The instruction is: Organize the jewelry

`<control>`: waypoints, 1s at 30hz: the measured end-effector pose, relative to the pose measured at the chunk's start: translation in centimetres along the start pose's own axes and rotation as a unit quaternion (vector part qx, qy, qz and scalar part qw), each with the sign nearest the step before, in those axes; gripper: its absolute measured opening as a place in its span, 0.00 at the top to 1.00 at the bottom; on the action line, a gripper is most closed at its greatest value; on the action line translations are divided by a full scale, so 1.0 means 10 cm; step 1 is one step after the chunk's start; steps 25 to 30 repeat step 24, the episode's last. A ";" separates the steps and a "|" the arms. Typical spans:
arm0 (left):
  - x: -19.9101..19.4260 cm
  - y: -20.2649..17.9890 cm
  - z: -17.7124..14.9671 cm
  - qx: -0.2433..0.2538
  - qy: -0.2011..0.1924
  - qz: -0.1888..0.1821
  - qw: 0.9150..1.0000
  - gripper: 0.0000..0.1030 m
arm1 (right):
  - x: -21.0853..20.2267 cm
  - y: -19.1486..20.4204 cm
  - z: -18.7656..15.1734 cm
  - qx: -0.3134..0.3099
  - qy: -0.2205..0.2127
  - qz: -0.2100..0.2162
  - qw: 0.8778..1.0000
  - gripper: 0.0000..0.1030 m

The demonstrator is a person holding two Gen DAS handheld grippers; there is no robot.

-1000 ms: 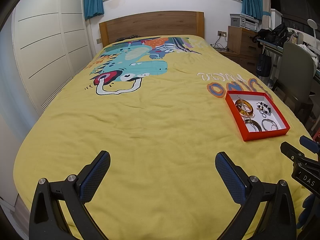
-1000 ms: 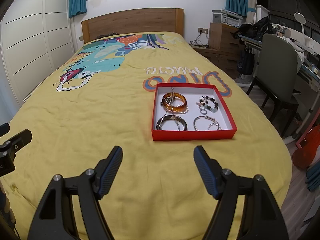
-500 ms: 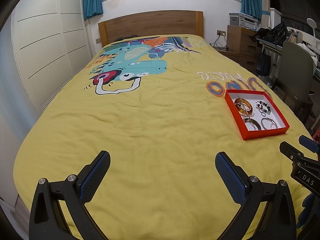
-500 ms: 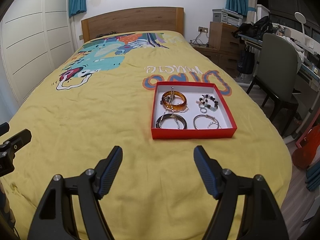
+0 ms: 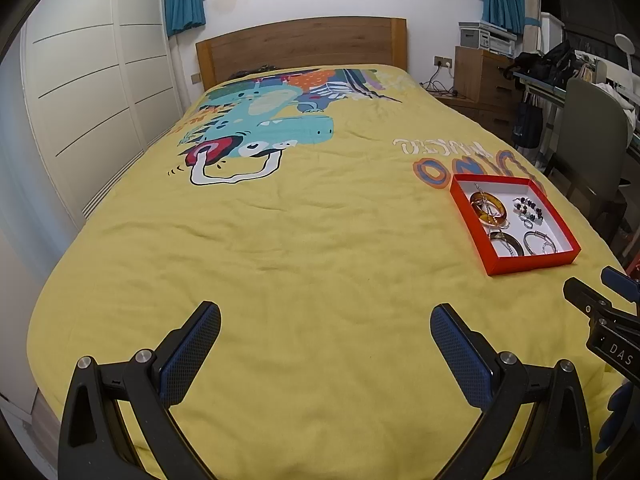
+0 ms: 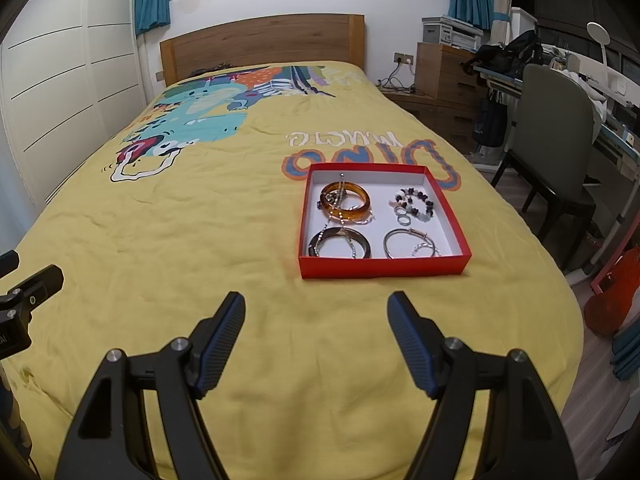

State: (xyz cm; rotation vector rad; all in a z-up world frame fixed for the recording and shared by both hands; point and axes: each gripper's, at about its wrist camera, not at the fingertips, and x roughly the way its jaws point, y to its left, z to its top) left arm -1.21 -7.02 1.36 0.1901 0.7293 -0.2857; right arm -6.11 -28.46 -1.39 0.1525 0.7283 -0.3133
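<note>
Right wrist view: red box [image 6: 384, 267] of bracelets [image 6: 345, 202] on yellow bedspread [image 6: 160, 240], both grippers [image 6: 316, 320] [image 5: 326, 334] spread wide, empty, apparently poised to reach.

left hand-held gripper [image 5: 326, 316]: jaws wide apart, nothing held | right hand-held gripper [image 6: 316, 304]: same (both pointing forward, level)

**Colours on the bed**

We see a yellow bedspread [image 6: 200, 240] with a teal dinosaur print [image 6: 192, 120] and blue-orange letters. The box [image 6: 384, 270] is red outside, white inside. In it we find an amber bangle [image 6: 346, 202], a dark bangle [image 6: 339, 243], a silver bangle [image 6: 408, 243] and black-and-pale beads [image 6: 414, 202] (some look pink). The gripper pads [image 6: 220, 344] are blue.
</note>
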 end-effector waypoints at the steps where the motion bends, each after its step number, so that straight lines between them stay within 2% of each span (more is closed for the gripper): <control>1: 0.00 0.00 0.00 0.000 0.000 0.000 1.000 0.00 | 0.00 0.00 0.00 0.000 0.000 0.000 1.000 0.30; 30: 0.05 0.01 -0.02 -0.004 0.014 0.005 1.000 0.00 | -0.01 -0.03 0.01 0.003 0.000 -0.003 1.000 0.30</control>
